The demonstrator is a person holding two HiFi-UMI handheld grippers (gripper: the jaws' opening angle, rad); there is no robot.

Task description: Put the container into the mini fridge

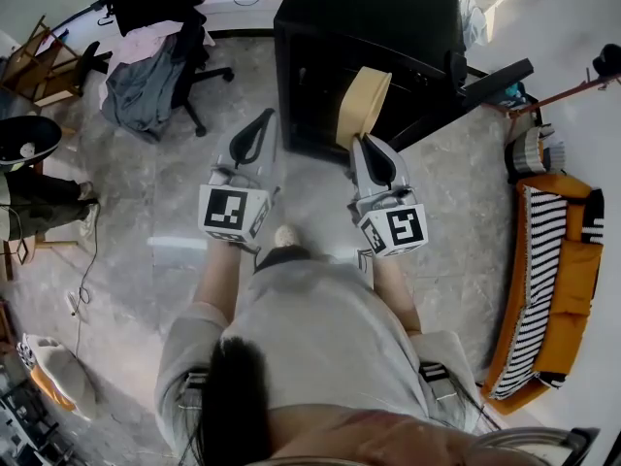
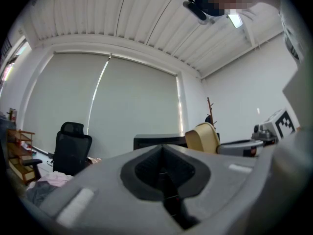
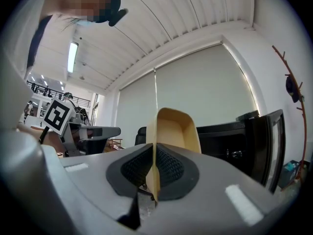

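One tan container (image 1: 367, 100) pinched in right gripper (image 1: 364, 144), before black mini fridge (image 1: 388, 27), left gripper (image 1: 259, 124) closed, empty.

The container (image 1: 363, 103) sits before the mini fridge (image 1: 388, 22), office chair (image 1: 196, 47) to its left, sofa (image 1: 572, 280) right.

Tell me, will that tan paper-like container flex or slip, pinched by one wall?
Probably light: the tan paper-like container sits upright from one pinched wall. Its thin wall looks flexible, likely to crease in the right hand-held gripper.
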